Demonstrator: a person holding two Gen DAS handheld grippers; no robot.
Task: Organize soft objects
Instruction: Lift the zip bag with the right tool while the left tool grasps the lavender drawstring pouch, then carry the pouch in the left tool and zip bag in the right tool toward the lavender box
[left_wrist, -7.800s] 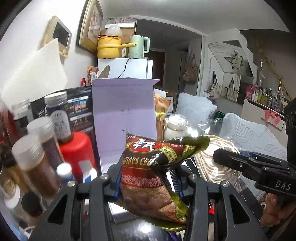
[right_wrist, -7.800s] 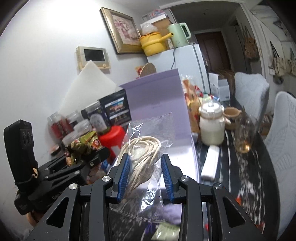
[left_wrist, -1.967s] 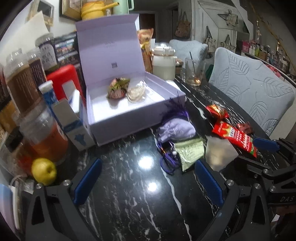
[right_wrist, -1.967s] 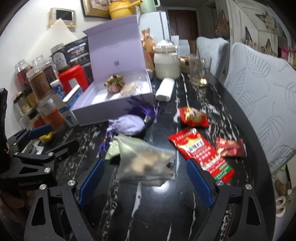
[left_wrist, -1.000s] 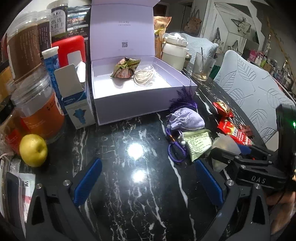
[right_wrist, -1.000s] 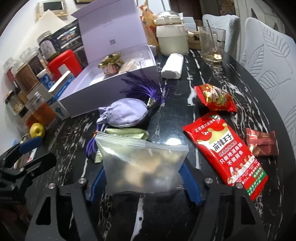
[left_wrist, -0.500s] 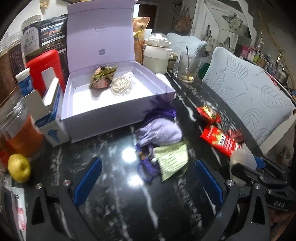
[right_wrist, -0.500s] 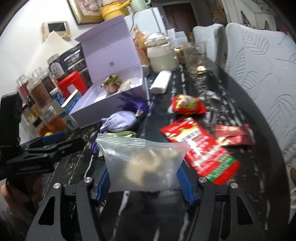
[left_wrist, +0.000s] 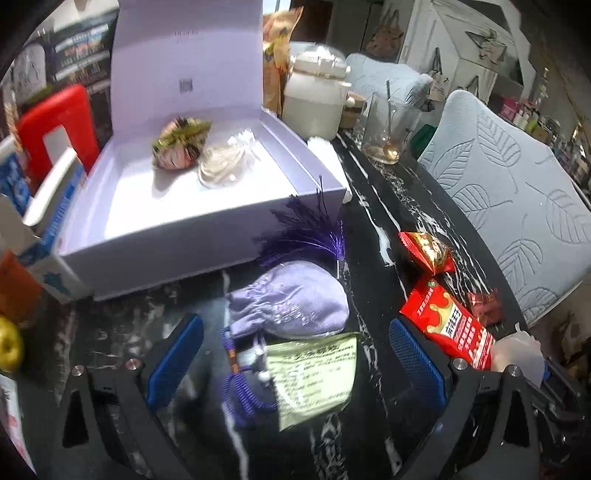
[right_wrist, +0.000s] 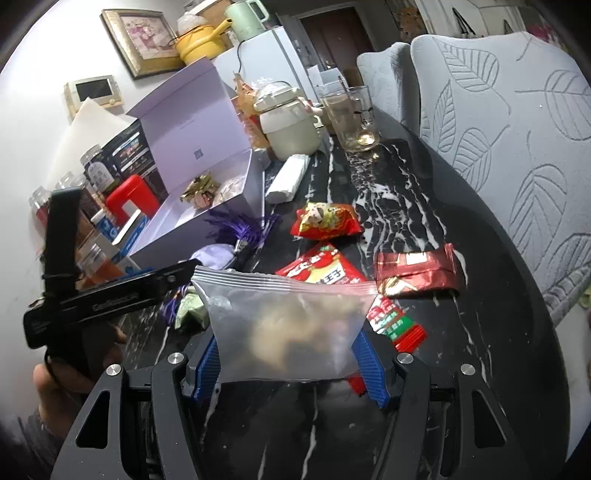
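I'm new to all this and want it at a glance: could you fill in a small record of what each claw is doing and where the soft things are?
right claw: shut on clear zip bag, lifted off the table
left claw: open, empty, above lilac pouch
lilac box: lid up; holds snack packet and bagged cord
on table: red snack packets, green leaflet

You have three red snack packets on the table's right side, two items in the far box, one purple pouch, one clear bag.
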